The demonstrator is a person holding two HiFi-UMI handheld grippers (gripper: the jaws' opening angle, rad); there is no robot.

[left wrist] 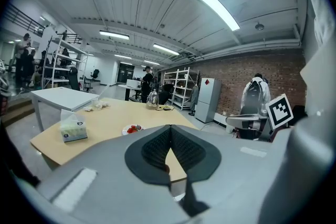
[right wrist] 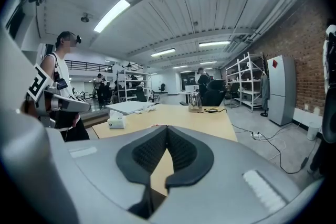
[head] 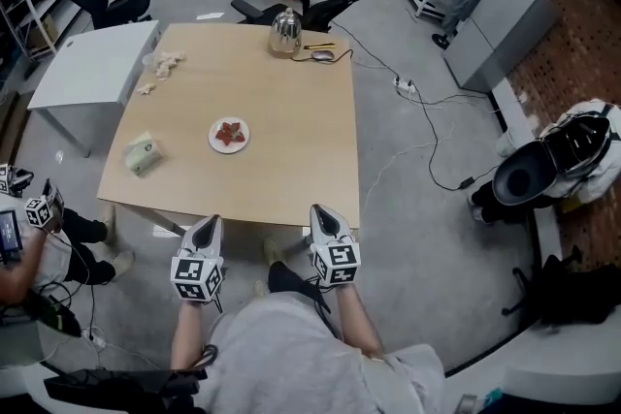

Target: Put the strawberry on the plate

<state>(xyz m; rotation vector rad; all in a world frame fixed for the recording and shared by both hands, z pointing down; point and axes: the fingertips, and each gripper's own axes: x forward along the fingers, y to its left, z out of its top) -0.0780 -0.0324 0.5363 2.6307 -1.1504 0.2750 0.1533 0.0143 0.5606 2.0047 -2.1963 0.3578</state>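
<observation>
The strawberry [head: 231, 133] lies on the white plate [head: 213, 142], near the middle of the wooden surface [head: 291, 131]. Both tools hang at the near edge, well apart from the plate. The left gripper [head: 206, 223] and the right gripper [head: 321, 211] each have their fingers pressed together on nothing. A tissue box [head: 143, 153] sits left of the plate, and a kettle [head: 284, 33] stands at the far edge.

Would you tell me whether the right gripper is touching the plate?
Apart. The head view shows the right gripper at the near edge of the table, with bare wood between it and the plate.
</observation>
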